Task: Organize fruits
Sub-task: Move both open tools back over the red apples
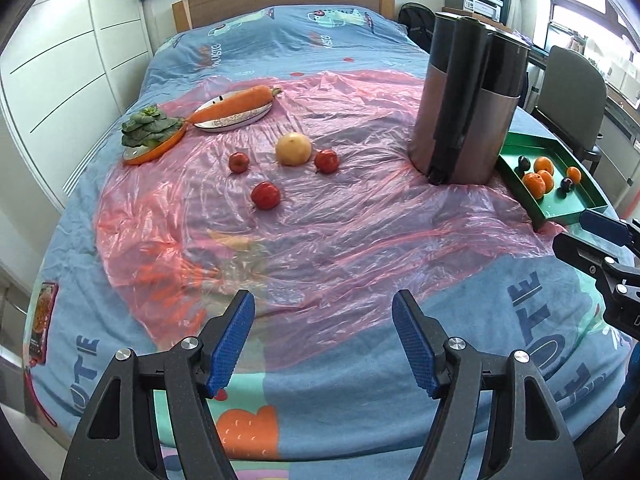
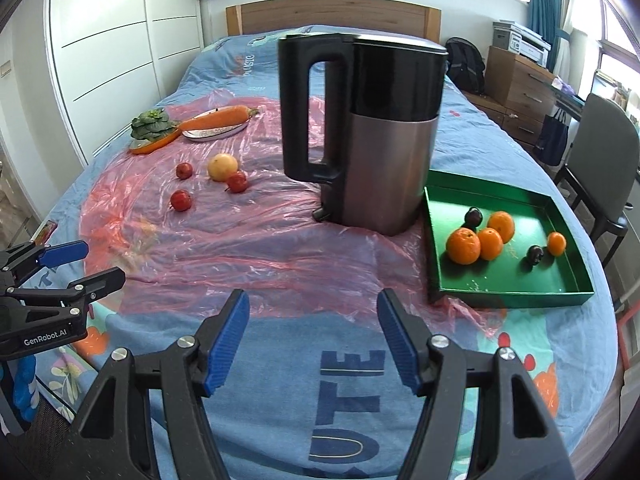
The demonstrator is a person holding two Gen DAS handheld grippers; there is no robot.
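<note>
Two grippers, left gripper (image 1: 324, 340) marked "GenRobot.AI", right gripper (image 2: 314, 338), fingers released, blanket (image 2: 280, 400) reading "UTE"

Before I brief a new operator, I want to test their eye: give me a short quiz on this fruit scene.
1. True or false: the green tray holds only oranges.
2. How many small red fruits lie loose on the pink plastic sheet?
3. Multiple choice: the carrot rests on A) a plate, B) the tray, C) the kettle.

Key: 1 false, dark fruits lie there too; 2 three; 3 A.
</note>
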